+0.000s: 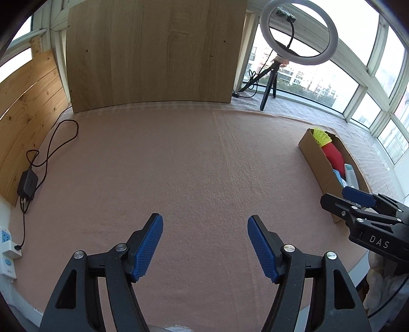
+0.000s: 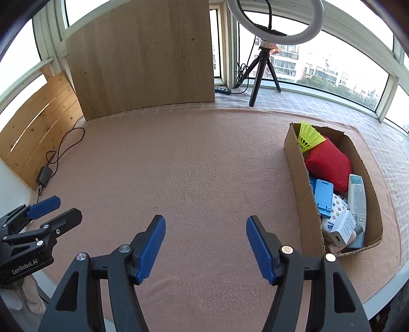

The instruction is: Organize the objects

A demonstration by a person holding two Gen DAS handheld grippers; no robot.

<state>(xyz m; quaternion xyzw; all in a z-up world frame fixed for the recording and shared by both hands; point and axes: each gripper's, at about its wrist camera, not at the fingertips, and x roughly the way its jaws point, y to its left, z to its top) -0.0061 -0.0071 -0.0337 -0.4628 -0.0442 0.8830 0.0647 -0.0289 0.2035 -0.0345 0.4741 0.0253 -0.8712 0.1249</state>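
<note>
Cardboard box (image 2: 301,178) filled, hand-held grippers empty

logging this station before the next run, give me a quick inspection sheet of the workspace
Surface: pink cloth over the table, bare in the middle.
Job's things: cardboard box at the right, holding a yellow shuttlecock, red cushion, blue phone stand, white tube and a charger.
Clutter: nothing seen loose on the cloth.
Grippers: left gripper and right gripper both open, empty.
Cables: black cord with power brick running to a white power strip at the left.
Surroundings: wood board, ring light on a tripod, windows.
</note>
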